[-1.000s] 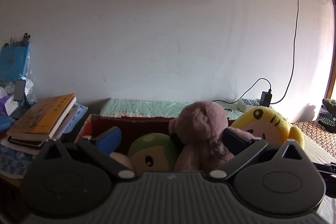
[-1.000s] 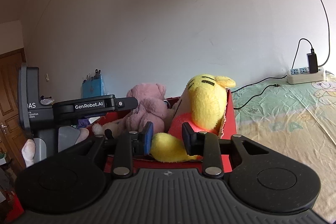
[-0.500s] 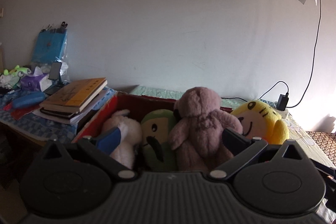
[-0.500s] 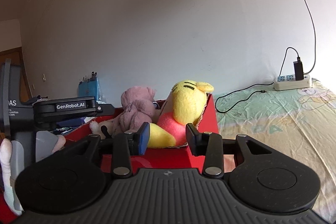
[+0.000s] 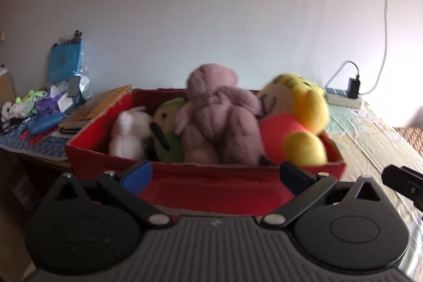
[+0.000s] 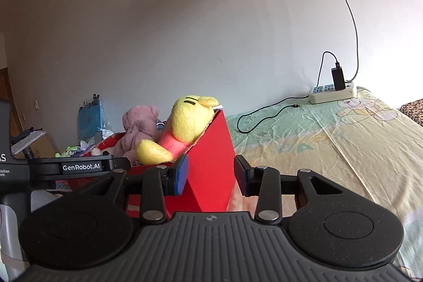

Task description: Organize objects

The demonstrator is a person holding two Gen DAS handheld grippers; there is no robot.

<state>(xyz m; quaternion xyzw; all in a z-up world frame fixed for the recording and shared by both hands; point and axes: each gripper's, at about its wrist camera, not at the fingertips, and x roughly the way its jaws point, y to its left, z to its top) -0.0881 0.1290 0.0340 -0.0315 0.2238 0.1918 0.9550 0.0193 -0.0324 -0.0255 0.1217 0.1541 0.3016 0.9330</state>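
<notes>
A red box (image 5: 211, 189) stands on the bed and holds a white plush (image 5: 129, 134), a green plush (image 5: 169, 134), a pink bear (image 5: 219, 118) and a yellow plush in a red shirt (image 5: 296, 120). My left gripper (image 5: 214, 173) is open and empty, its fingers wide apart in front of the box's near wall. My right gripper (image 6: 211, 173) is open and empty at the box's right corner (image 6: 211, 165). The yellow plush (image 6: 190, 120) and the pink bear (image 6: 140, 128) show above the rim there.
A power strip (image 6: 333, 93) with a charger and cables lies on the bed sheet (image 6: 317, 144) by the wall. Books (image 5: 97, 107), a blue bag (image 5: 64, 65) and small toys (image 5: 31, 102) clutter the table on the left. The left gripper's body (image 6: 71, 167) crosses the right wrist view.
Both grippers have pulled back from the box and now sit lower in front of it. The right gripper's fingers have opened wider. The plush toys stay in the box.
</notes>
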